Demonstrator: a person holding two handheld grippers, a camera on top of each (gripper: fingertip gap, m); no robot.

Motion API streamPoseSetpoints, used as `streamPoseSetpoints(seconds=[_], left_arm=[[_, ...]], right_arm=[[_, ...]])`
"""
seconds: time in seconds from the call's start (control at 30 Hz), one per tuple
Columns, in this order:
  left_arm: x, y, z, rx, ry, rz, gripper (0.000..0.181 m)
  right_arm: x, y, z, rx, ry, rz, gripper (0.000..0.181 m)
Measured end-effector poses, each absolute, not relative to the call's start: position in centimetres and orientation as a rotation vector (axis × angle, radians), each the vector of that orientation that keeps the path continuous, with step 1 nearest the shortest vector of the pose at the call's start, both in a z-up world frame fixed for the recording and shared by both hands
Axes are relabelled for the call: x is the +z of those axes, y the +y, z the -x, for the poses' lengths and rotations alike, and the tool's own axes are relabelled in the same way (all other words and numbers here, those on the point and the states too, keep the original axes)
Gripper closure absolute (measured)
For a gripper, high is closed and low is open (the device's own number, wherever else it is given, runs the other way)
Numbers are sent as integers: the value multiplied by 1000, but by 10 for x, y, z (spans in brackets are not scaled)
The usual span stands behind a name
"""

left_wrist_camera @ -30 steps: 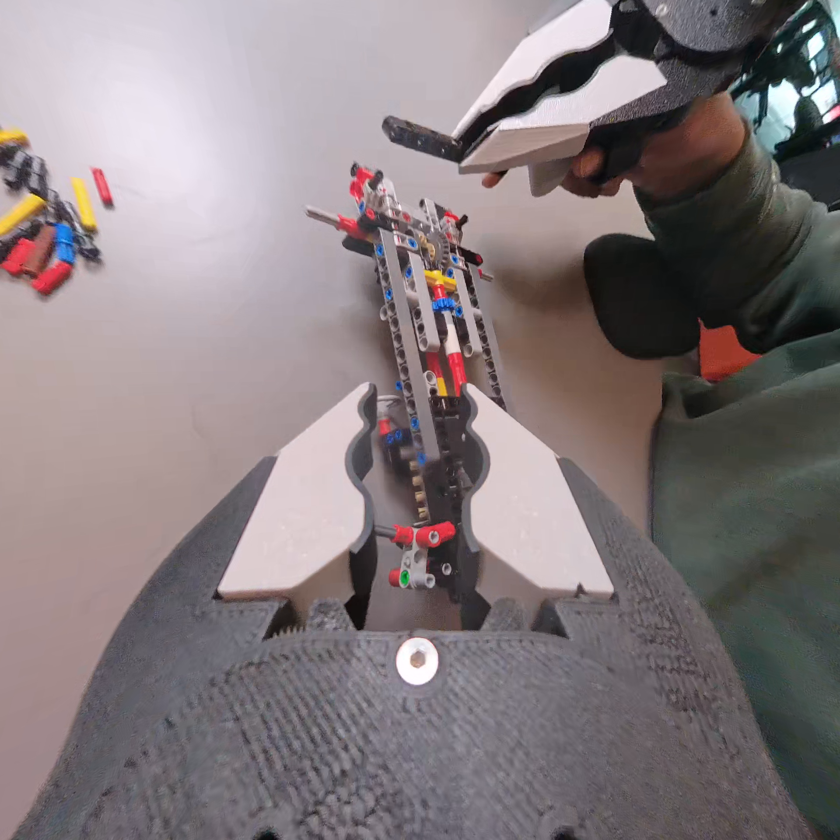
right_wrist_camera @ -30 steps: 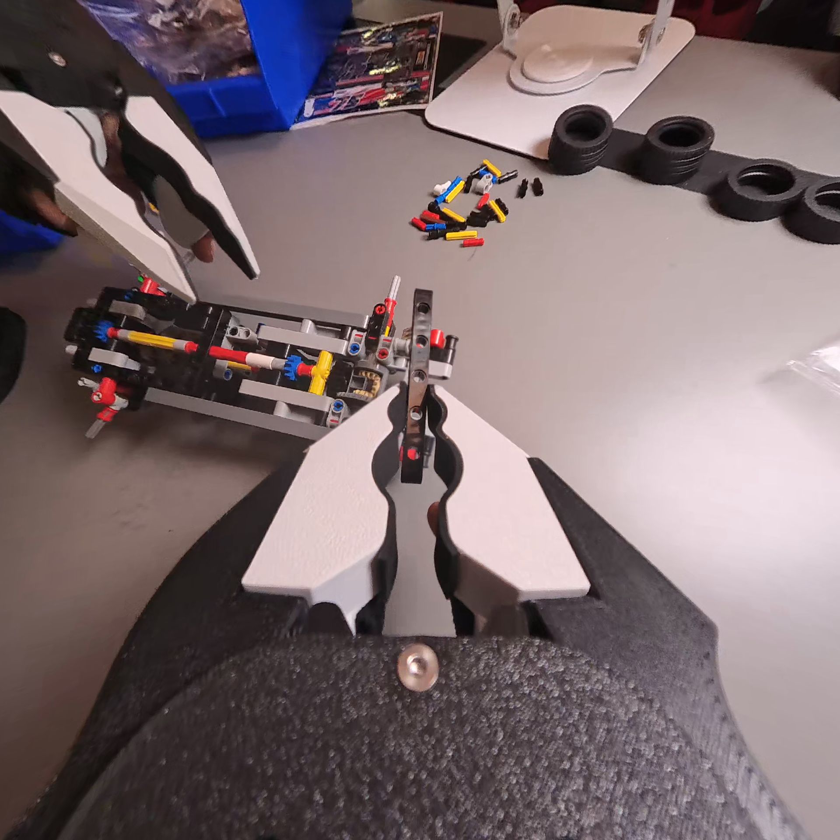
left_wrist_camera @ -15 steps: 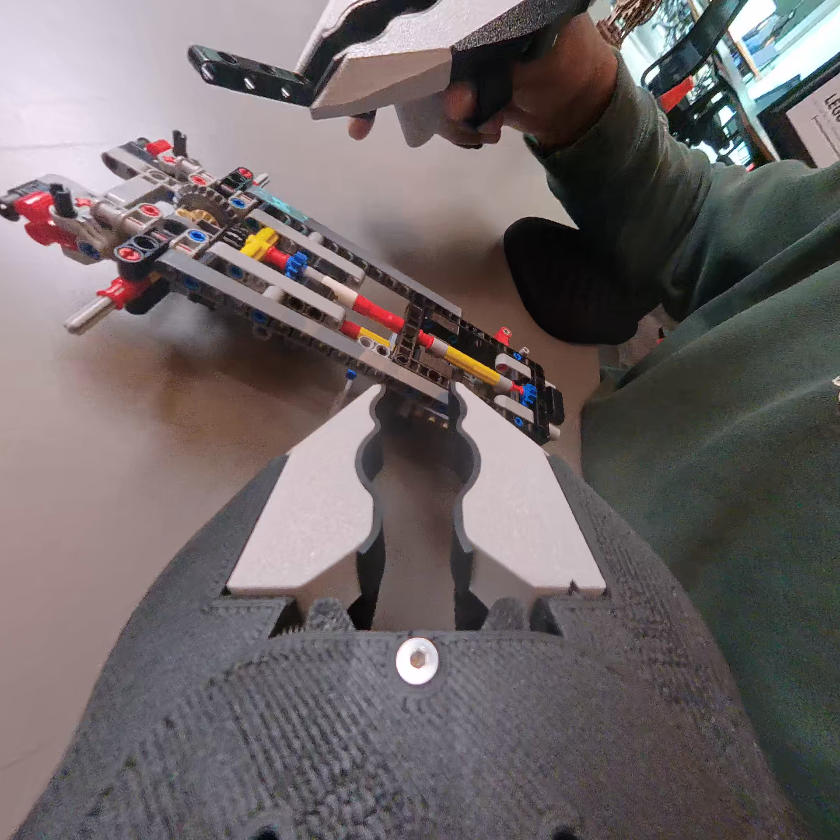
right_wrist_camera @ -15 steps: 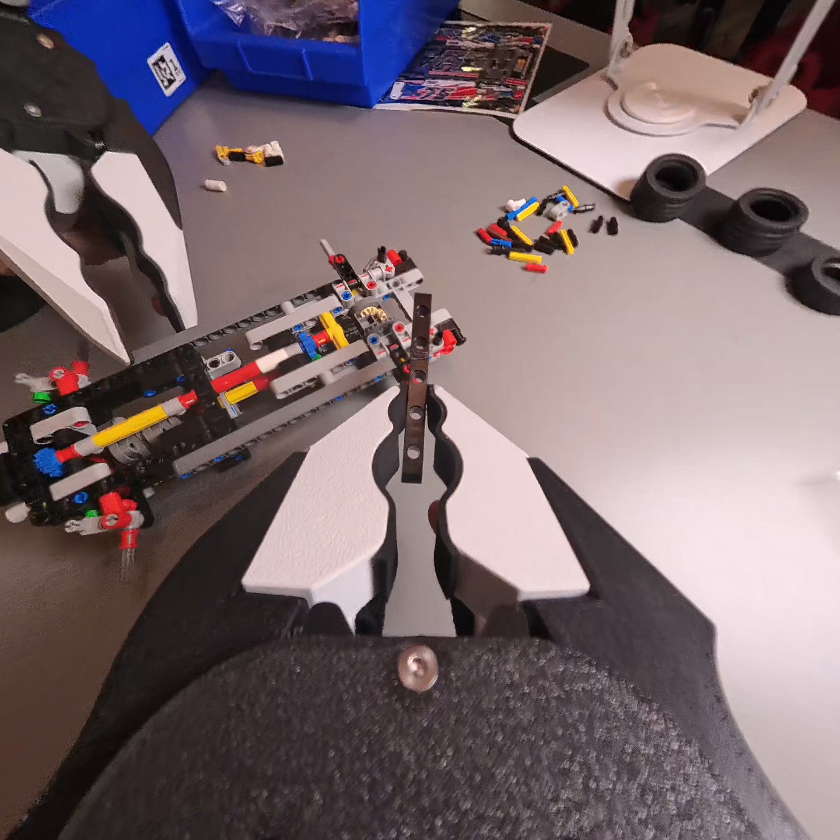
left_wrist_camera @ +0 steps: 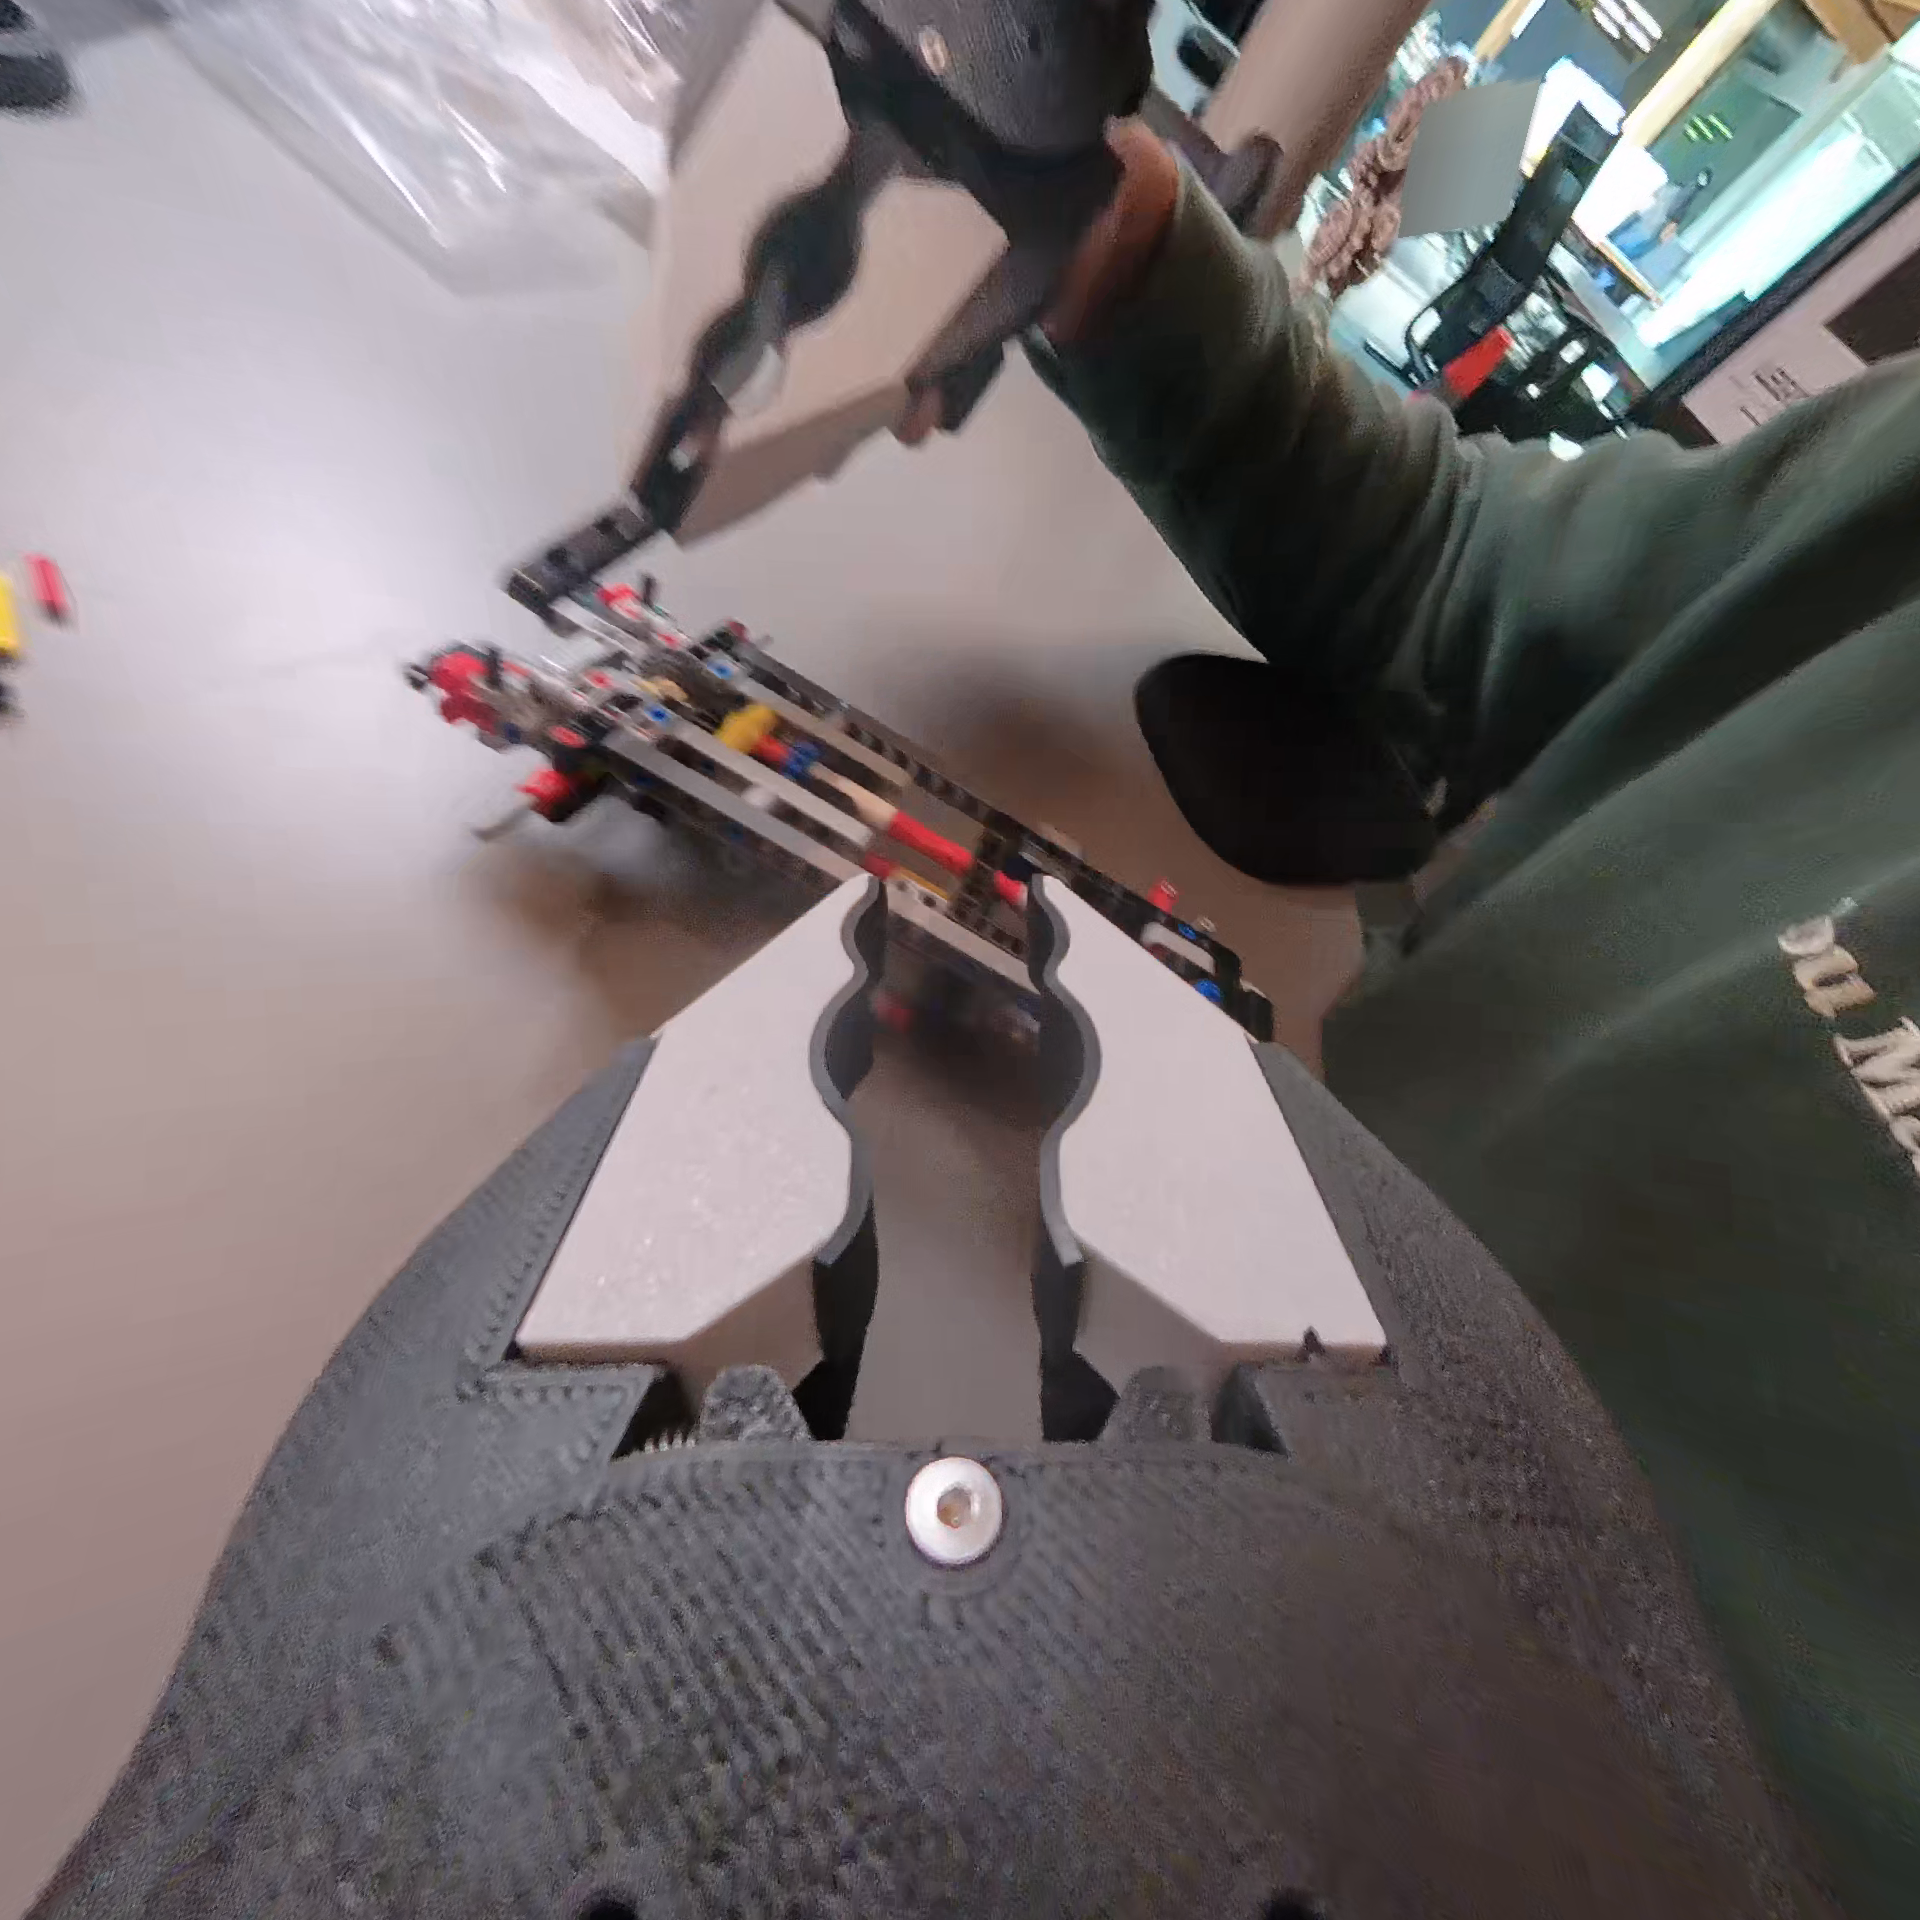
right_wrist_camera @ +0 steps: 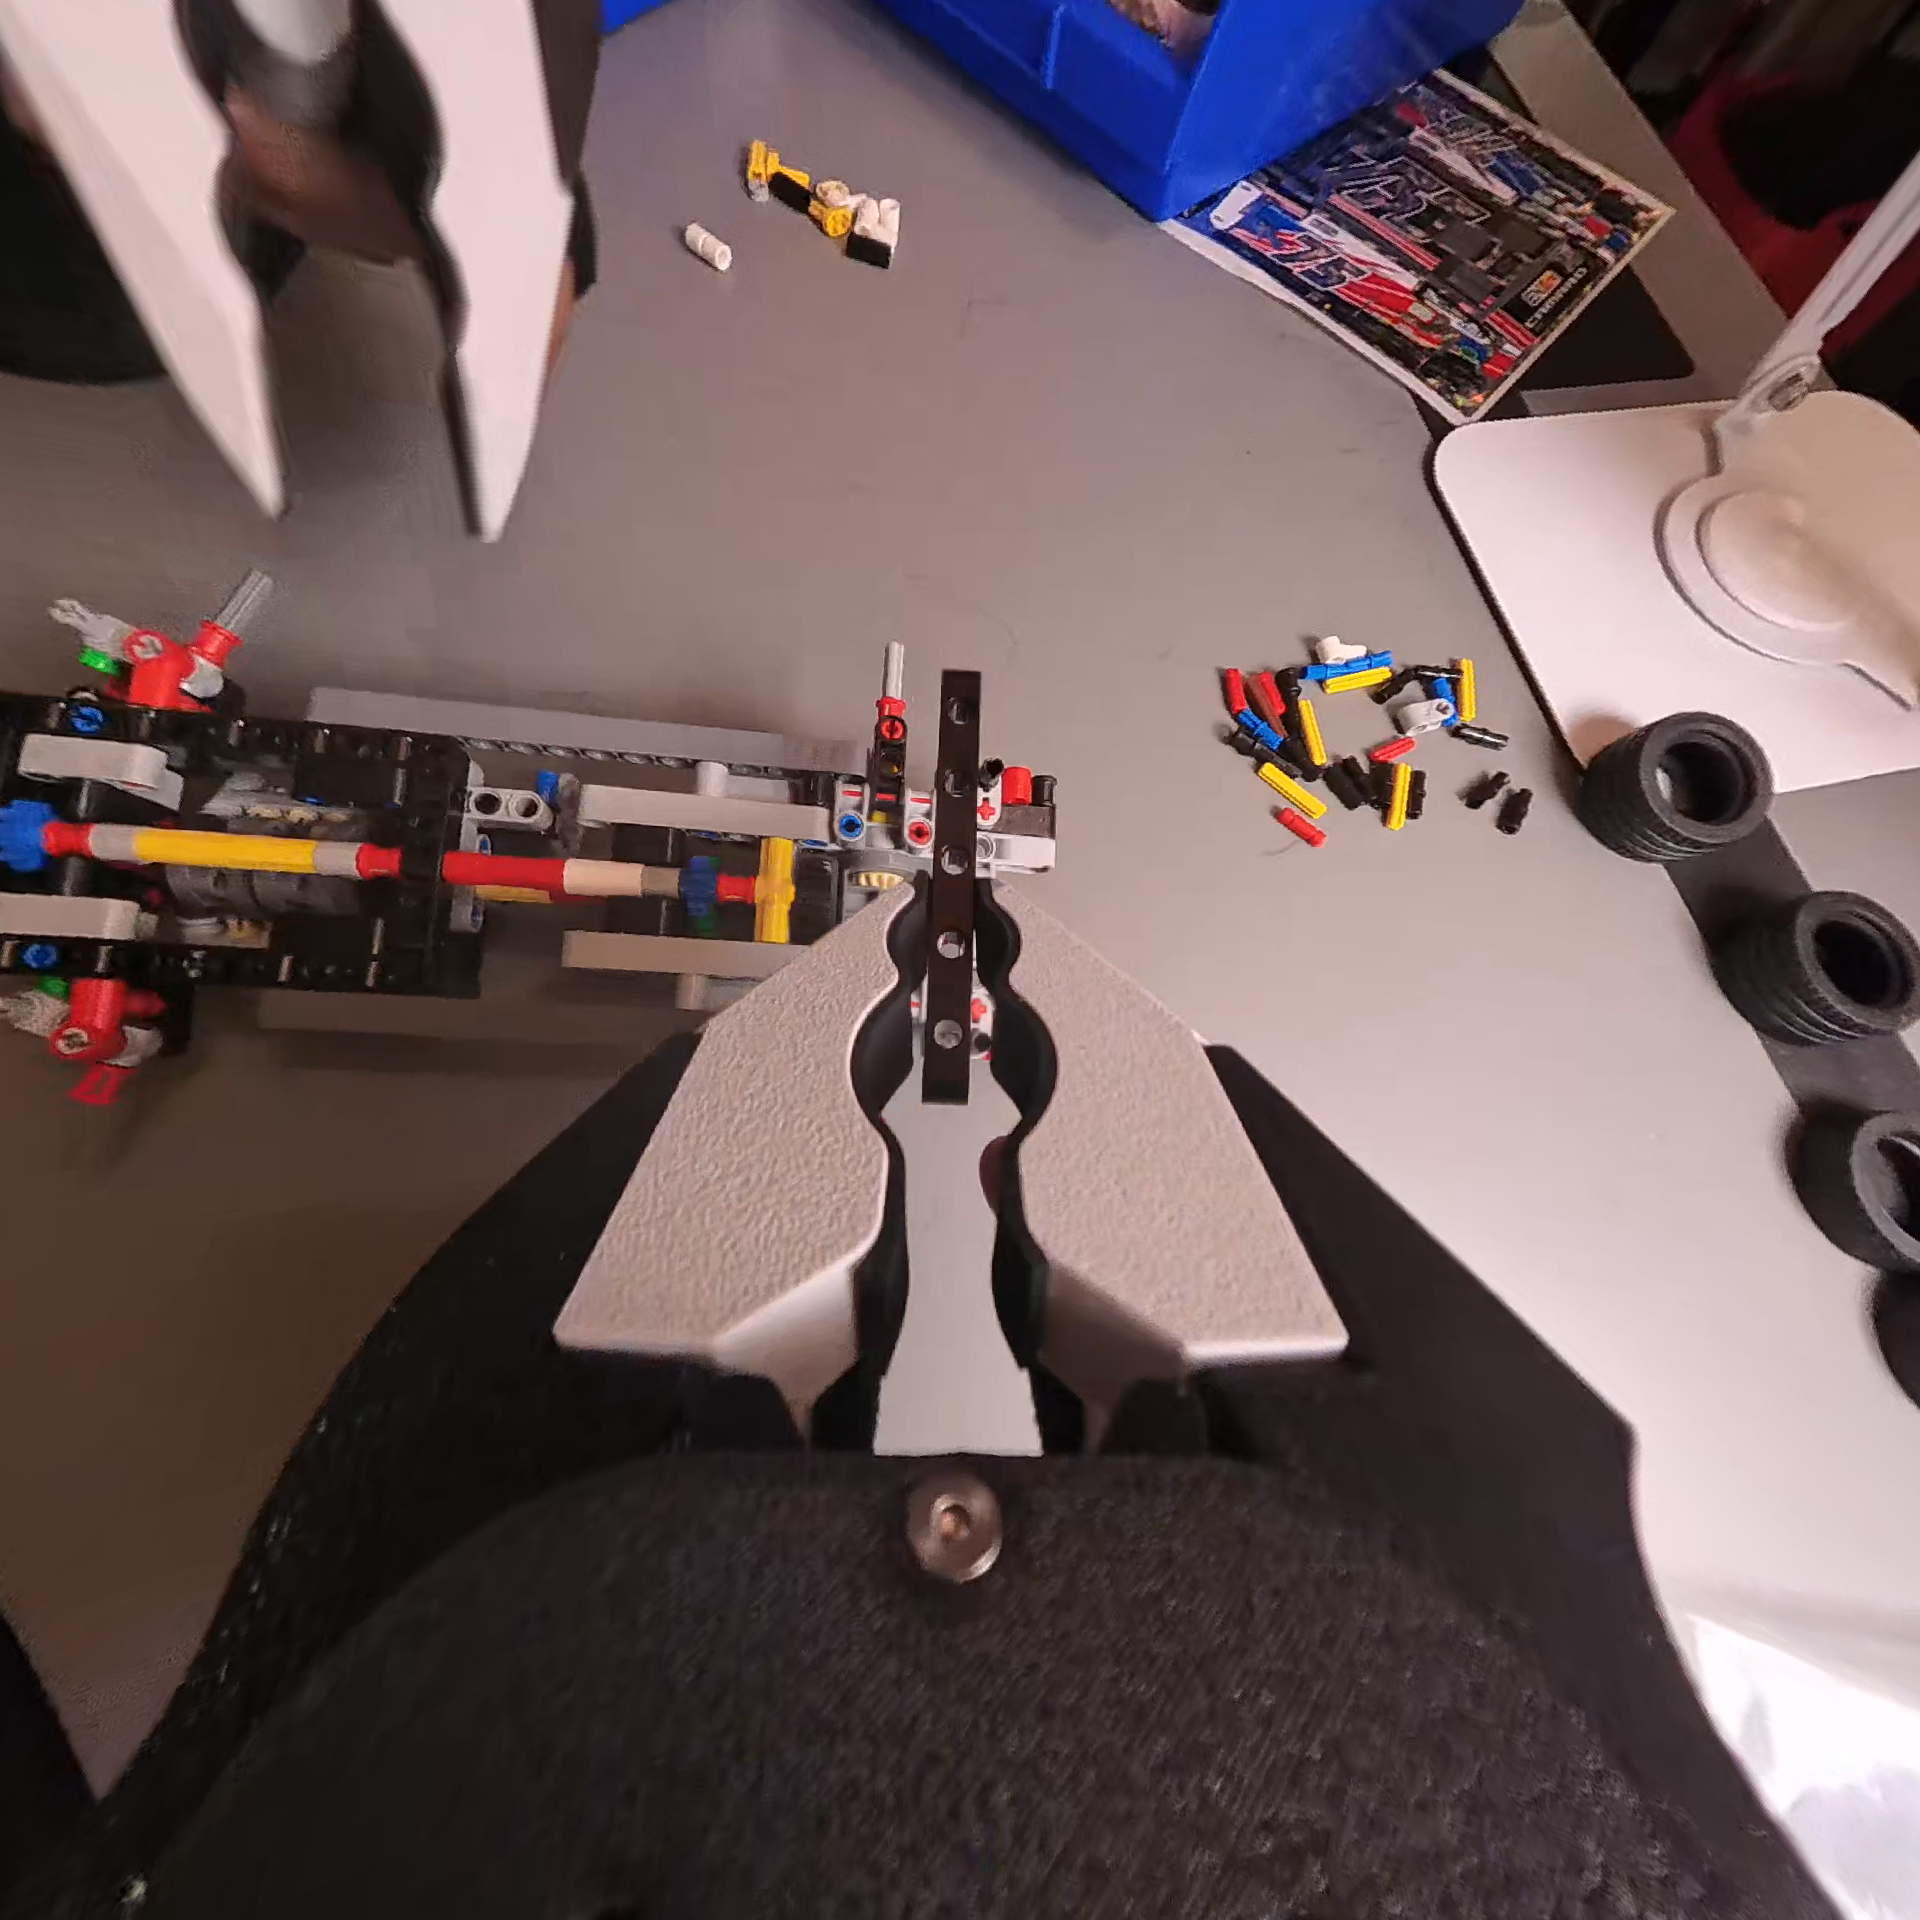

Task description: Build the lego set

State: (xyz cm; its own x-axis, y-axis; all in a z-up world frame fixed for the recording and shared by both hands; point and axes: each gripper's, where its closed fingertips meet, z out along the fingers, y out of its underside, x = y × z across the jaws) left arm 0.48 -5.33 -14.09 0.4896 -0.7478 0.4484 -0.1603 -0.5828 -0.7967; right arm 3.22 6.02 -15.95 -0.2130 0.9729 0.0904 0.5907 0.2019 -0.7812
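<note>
One black beam point(right_wrist_camera: 956, 883) clenched in the right tongs point(right_wrist_camera: 951, 914) crosses the chassis point(right_wrist_camera: 416, 852) end, perpendicular to its length; left tongs point(left_wrist_camera: 954, 914) gape empty at the other end.

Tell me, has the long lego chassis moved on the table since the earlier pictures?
Yes. In the right wrist view the chassis has turned: its far end swung away from the pile of small loose pieces.

Glossy plastic beam point(right_wrist_camera: 957, 894), matt grey table point(right_wrist_camera: 1143, 1039)
</note>
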Motion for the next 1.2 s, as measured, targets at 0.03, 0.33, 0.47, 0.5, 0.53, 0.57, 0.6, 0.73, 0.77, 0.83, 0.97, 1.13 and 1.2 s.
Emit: streamPoseSetpoints(seconds=[0.03,0.33,0.47,0.5,0.53,0.57,0.6,0.73,0.77,0.83,0.97,1.13,1.2], left_arm=[[-136,-39,2,-1037,715,2018,157],[-165,56,22,-749,890,1961,158],[-170,61,8,-810,950,1943,161],[-172,61,6,-814,963,1944,162],[-174,62,4,-817,973,1946,163],[-176,62,2,-816,980,1948,166],[-178,62,1,-812,985,1949,168],[-182,62,1,-807,992,1949,174],[-182,61,1,-813,992,1951,174],[-182,61,2,-824,988,1958,174],[-183,61,5,-818,978,1974,174],[-183,60,8,-835,965,1981,174],[-182,58,8,-840,966,1982,175]], right_arm=[[-162,61,-31,862,-1883,1451,177],[-186,66,-25,985,-1841,1491,177],[-189,67,-24,1020,-1842,1493,177],[-189,67,-24,1024,-1845,1494,177],[-189,68,-24,1028,-1849,1494,177],[-189,68,-24,1030,-1853,1491,177],[-189,68,-23,1030,-1857,1489,177],[-190,68,-22,1041,-1865,1499,176],[-191,68,-21,1043,-1867,1498,177],[-192,67,-20,1042,-1870,1496,177],[-192,70,-18,1062,-1854,1499,175],[-191,76,-26,1101,-1841,1504,168],[-189,78,-33,1112,-1853,1502,164]])
